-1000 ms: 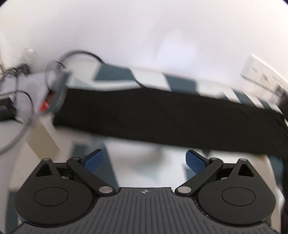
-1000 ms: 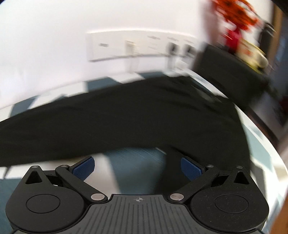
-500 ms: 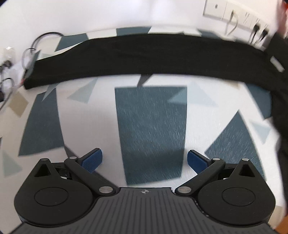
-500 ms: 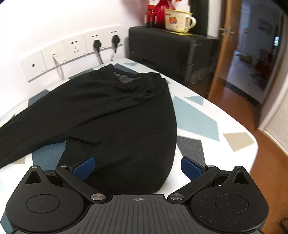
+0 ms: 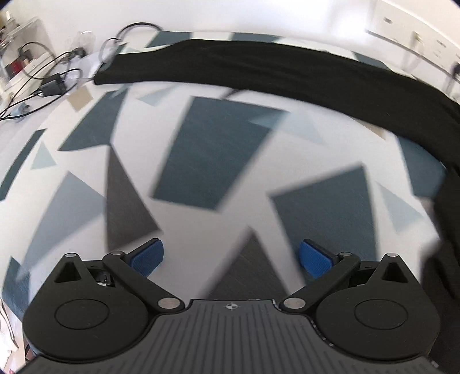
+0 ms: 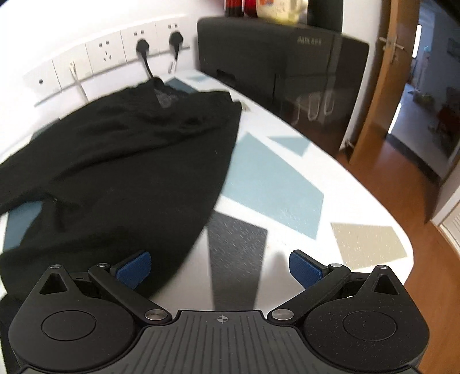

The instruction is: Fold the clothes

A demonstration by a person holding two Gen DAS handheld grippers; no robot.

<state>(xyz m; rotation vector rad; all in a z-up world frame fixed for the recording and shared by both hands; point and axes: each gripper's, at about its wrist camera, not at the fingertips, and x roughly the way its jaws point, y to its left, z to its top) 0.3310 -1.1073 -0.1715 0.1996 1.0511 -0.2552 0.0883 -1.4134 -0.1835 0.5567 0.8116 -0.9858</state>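
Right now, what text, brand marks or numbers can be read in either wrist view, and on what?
Pale lettering on the black cabinet, upper front: too blurred to read for sure.
Print on the cream mug above it: blurred, unreadable.
Wall sockets, black trousers, patterned tabletop: no text visible.

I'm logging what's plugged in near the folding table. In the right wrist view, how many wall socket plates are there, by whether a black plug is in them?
Plates with a black plug: 2
Plates without a black plug: 3
Total: 5
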